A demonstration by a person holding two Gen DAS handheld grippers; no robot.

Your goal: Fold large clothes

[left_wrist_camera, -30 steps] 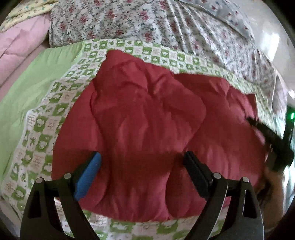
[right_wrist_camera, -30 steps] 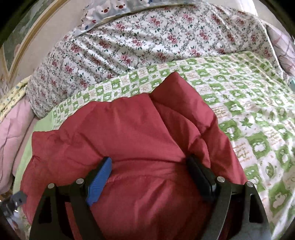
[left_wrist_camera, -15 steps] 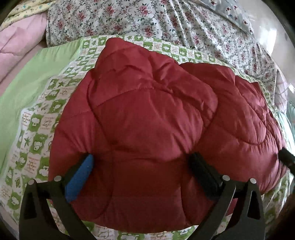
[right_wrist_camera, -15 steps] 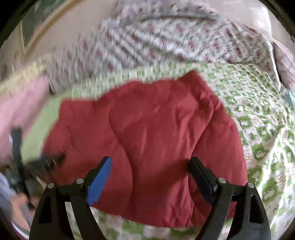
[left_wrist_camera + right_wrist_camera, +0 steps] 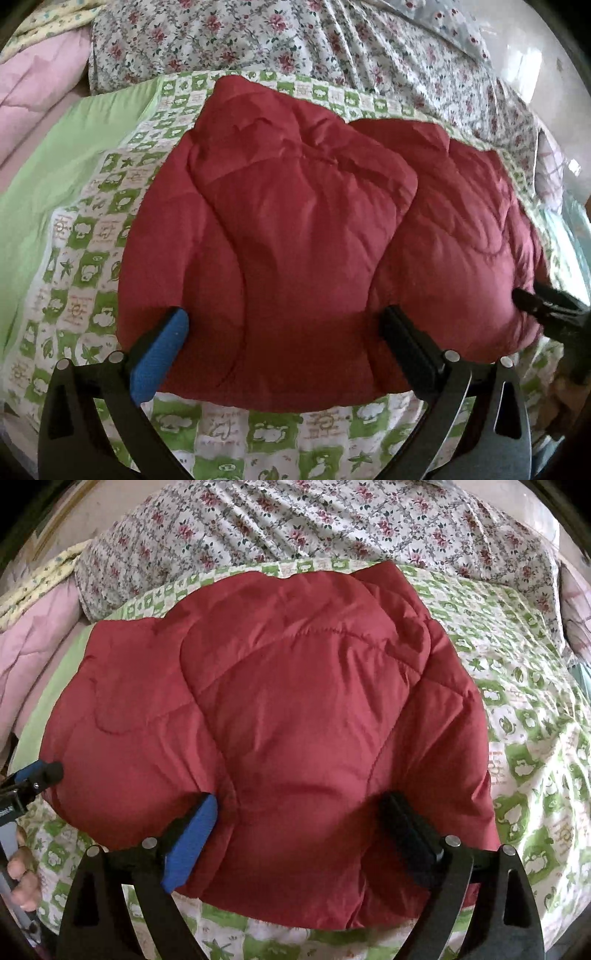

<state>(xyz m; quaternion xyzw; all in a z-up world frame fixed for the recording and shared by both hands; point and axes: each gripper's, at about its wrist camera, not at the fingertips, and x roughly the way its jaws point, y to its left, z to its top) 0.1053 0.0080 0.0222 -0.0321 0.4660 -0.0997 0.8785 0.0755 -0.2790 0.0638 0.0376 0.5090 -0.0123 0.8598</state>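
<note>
Folded dark-red quilted puffer jacket (image 5: 295,236), lying bulky and rumpled on a bed under a green-and-white checked bedsheet with small cartoon prints (image 5: 85,266). Seen far left in the left wrist view: pale pink quilted blanket (image 5: 33,96), then a plain light-green strip of sheet (image 5: 55,162) running beside the checked area. Behind the jacket, a bunched white cover with red rose print (image 5: 295,40), touching the far edge of the checked sheet.

Left gripper (image 5: 284,332) poised low at the jacket's near edge, fingers spread wide, blue pad (image 5: 160,360) on the left and black pad (image 5: 410,352) on the right, pinching nothing, red fabric filling the gap between them. At the right edge of that view, tips of the right gripper (image 5: 543,301) against the jacket's right end.

From the right wrist view, the same jacket (image 5: 295,709) shown with one padded panel lapped over the body. Left gripper (image 5: 35,773) at the far left, tip just beside the jacket's left end, with bare fingers of the holding hand (image 5: 22,878) visible below. Right gripper (image 5: 299,816) at the near hem, fingers likewise spread apart and gripping nothing.
</note>
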